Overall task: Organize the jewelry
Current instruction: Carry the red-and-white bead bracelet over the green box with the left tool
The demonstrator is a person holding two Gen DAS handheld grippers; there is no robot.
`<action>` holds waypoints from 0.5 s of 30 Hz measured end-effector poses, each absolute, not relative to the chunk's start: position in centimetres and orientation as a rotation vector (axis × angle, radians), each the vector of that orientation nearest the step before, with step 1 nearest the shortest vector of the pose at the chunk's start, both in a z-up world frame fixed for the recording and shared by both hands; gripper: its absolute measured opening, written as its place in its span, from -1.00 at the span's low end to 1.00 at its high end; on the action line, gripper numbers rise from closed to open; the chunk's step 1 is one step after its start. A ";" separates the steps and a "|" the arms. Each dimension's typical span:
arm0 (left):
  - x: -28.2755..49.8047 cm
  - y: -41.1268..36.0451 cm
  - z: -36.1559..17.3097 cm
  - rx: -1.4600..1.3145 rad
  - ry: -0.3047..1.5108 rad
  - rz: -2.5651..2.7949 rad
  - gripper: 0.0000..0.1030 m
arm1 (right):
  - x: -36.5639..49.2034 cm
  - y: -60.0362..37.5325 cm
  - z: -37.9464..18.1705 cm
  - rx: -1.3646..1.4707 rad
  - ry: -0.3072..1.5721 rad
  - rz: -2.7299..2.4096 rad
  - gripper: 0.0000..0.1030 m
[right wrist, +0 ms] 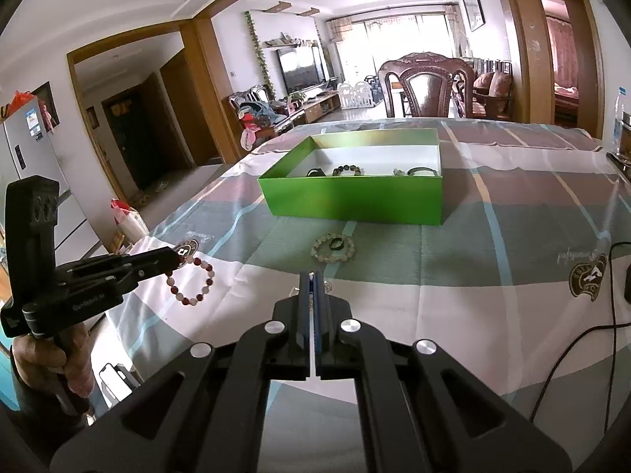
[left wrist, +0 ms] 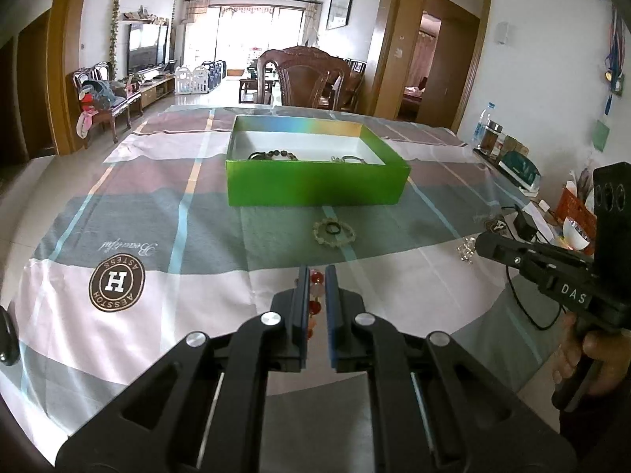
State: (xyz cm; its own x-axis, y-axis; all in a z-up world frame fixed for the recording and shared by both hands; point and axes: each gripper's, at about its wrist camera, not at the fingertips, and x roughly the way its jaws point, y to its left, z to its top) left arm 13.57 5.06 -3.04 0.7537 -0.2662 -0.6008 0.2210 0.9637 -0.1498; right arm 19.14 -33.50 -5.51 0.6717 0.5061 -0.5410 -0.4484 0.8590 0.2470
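left gripper (left wrist: 316,276) fingers clamp red bracelet (right wrist: 192,280), loop visible right view only | right gripper (right wrist: 314,280) fingers pinch clear bracelet (left wrist: 466,249)

The green box (left wrist: 315,181) is sitting open-topped, so access from above is lying unobstructed. In front of its near wall, a pale bead bracelet (left wrist: 334,231) with a dark ring (left wrist: 333,229) inside it is occupying the tablecloth (left wrist: 157,205). Right of the box, bottles and jars (left wrist: 493,134) are crowding the table edge.
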 end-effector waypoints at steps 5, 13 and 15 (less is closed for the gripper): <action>13.7 5.1 -3.1 -0.074 0.668 -0.264 -0.85 | 19.2 -33.5 -5.6 0.097 0.641 0.537 -0.97; 14.0 5.2 -3.8 -0.077 0.679 -0.258 -0.85 | 19.3 -33.7 -5.9 0.098 0.647 0.532 -0.97; 14.1 5.2 -3.9 -0.077 0.683 -0.258 -0.85 | 19.3 -33.8 -6.0 0.099 0.648 0.532 -0.97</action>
